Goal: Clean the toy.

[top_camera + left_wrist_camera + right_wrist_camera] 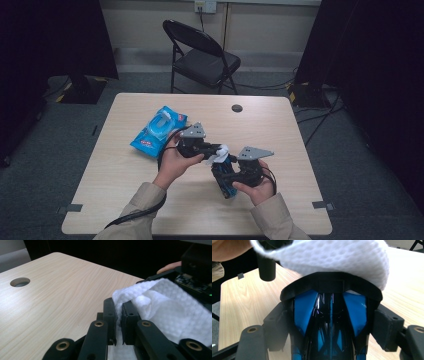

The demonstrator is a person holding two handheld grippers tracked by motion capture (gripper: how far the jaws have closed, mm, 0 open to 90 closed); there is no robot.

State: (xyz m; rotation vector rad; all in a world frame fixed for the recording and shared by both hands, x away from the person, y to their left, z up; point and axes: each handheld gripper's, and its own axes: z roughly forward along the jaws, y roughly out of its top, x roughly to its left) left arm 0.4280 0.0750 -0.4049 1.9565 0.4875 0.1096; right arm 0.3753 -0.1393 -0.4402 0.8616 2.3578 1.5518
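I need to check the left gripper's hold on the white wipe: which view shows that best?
The left gripper view: the left gripper has its jaws shut on a fold of the white wipe, close up. The right gripper view shows the wipe draped over the blue-and-black object. In the high view the wipe is small.

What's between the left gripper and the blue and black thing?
A white wipe, pinched by the left gripper over the blue and black object, seen in both gripper views.
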